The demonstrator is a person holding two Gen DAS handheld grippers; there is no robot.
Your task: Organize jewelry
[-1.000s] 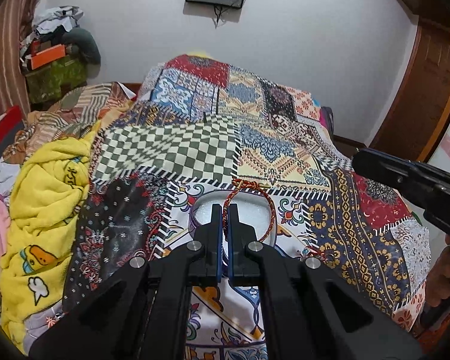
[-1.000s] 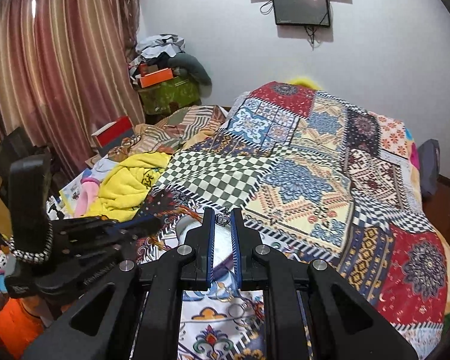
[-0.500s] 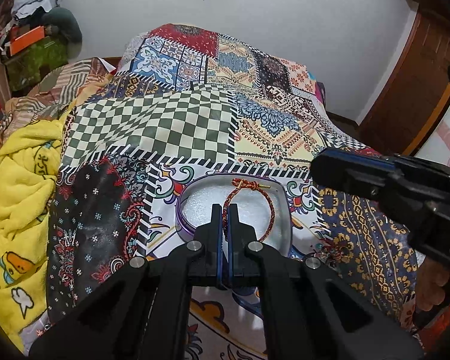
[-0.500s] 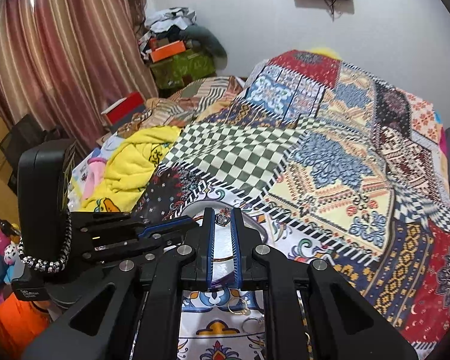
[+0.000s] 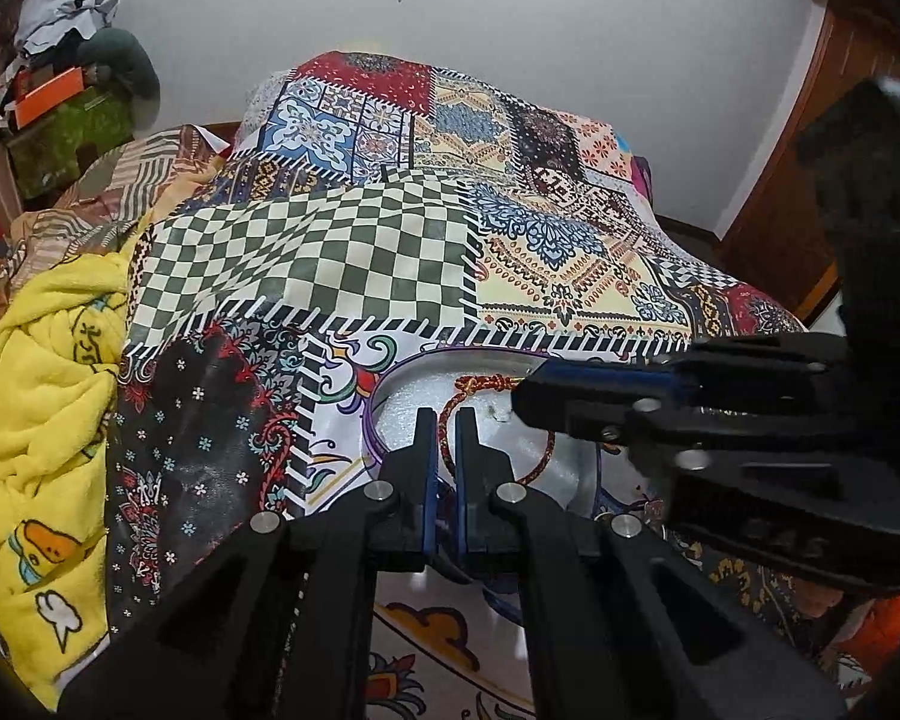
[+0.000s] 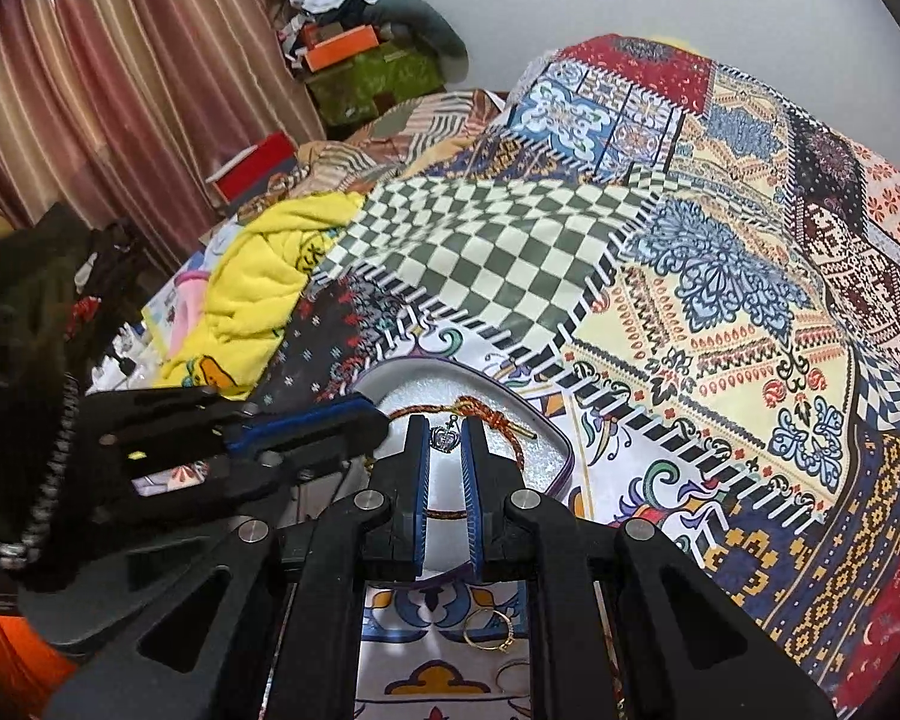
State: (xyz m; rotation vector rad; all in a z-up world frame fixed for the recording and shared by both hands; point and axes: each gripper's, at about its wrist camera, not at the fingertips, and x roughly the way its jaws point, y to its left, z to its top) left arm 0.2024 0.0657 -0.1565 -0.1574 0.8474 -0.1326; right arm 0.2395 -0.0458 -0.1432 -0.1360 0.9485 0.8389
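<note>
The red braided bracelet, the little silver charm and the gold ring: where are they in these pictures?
Red braided bracelet [image 5: 491,383], left wrist view: on its knotted far end, over the tray's white padding.
Silver charm [image 6: 446,438], right wrist view: on its body, pinched between the right gripper's fingertips.
Gold ring [image 6: 487,630], right wrist view: on its band, lying on the bedspread.

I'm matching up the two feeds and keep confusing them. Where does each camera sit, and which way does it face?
Left wrist: on the left gripper, looking along its fingers across the patchwork bedspread to the far wall; the right gripper enters from the right.
Right wrist: on the right gripper, facing the same bed, angled toward the curtain; the left gripper enters from the left.
Shared: the foam-lined tray and the red cord bracelet. No hand clearly shows.
</note>
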